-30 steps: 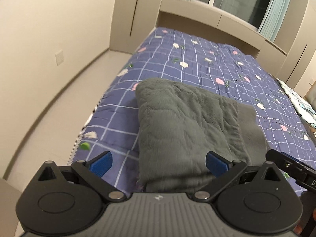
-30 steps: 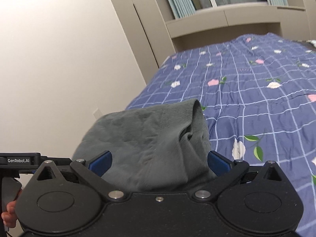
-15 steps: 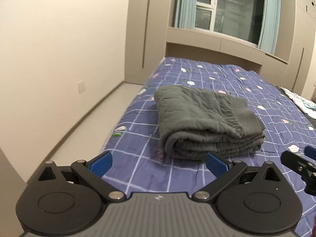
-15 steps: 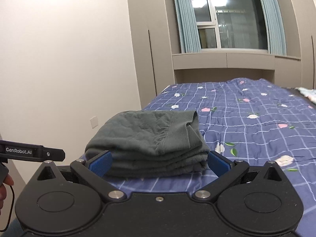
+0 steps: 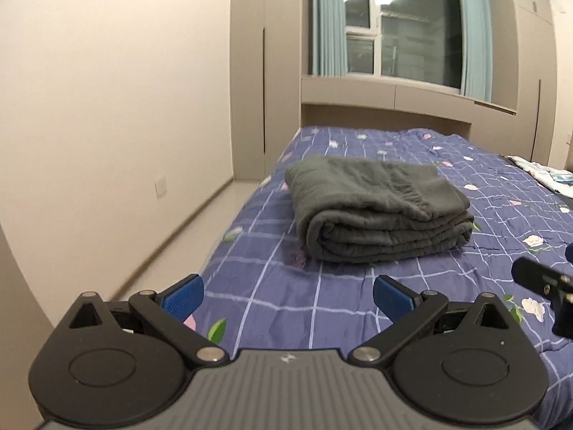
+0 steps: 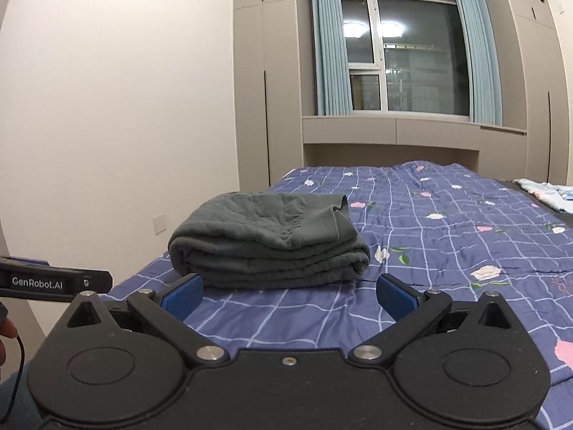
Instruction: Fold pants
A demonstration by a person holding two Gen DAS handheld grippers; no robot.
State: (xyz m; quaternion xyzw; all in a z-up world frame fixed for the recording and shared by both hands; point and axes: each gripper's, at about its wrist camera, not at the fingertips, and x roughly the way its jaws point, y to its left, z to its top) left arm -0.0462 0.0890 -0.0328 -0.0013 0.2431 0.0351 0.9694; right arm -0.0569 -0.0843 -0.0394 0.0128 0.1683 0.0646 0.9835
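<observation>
The dark grey pants (image 5: pixel 379 211) lie folded in a thick stack on the blue checked bedspread (image 5: pixel 358 308), near the bed's left edge. They also show in the right wrist view (image 6: pixel 268 242). My left gripper (image 5: pixel 286 295) is open and empty, held back from the stack with bedspread between its blue pads. My right gripper (image 6: pixel 288 295) is open and empty, just short of the stack's near side. Each gripper's body shows at the edge of the other's view.
The bed's left edge drops to a floor strip (image 5: pixel 193 229) along the beige wall. Wardrobes and a window with blue curtains (image 6: pixel 404 57) stand behind the headboard shelf. A light cloth (image 6: pixel 544 193) lies at the bed's far right.
Both grippers have pulled back and levelled out from close over the folded pants. The stack now sits farther away and lies still on the bed.
</observation>
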